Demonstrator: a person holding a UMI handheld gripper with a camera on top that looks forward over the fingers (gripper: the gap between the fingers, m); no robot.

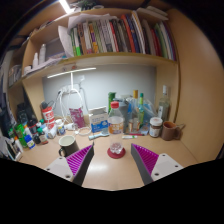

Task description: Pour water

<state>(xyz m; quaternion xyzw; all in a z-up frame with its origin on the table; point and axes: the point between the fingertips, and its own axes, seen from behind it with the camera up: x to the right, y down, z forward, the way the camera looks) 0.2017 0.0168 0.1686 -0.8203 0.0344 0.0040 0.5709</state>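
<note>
Item: handheld gripper (113,160), both fingers spread wide apart with purple pads (80,160) facing inward, holding nothing. Between and just beyond the fingertips, standing on its own on the wooden desk (110,178): a small red-rimmed cup or dish (116,150), with clear gaps to either finger. Open room: a bare stretch of desk surface runs from the fingers forward to the cup and out to both sides; this is the only uncluttered ground. Rear edge of that room: a crowded row of containers along the back of the desk, including a large clear jug (72,106) with a red label, a bottle with a blue label (98,122), a jar with a light lid (116,122), several green and blue bottles (136,110), and a dark-lidded jar (155,126). Left edge: a dark mug (68,145) just beside the left finger, and further small bottles (25,135) running along the desk's side. Right edge: a wooden side panel (195,90). Overhead: a shelf (100,60) bearing a row of books (115,37), with a strip light (70,72) beneath it. Hard to make out: labels are unreadable; whether any container holds water cannot be told; the cup's contents are not visible; the items at far left overlap and cannot be separated.
</note>
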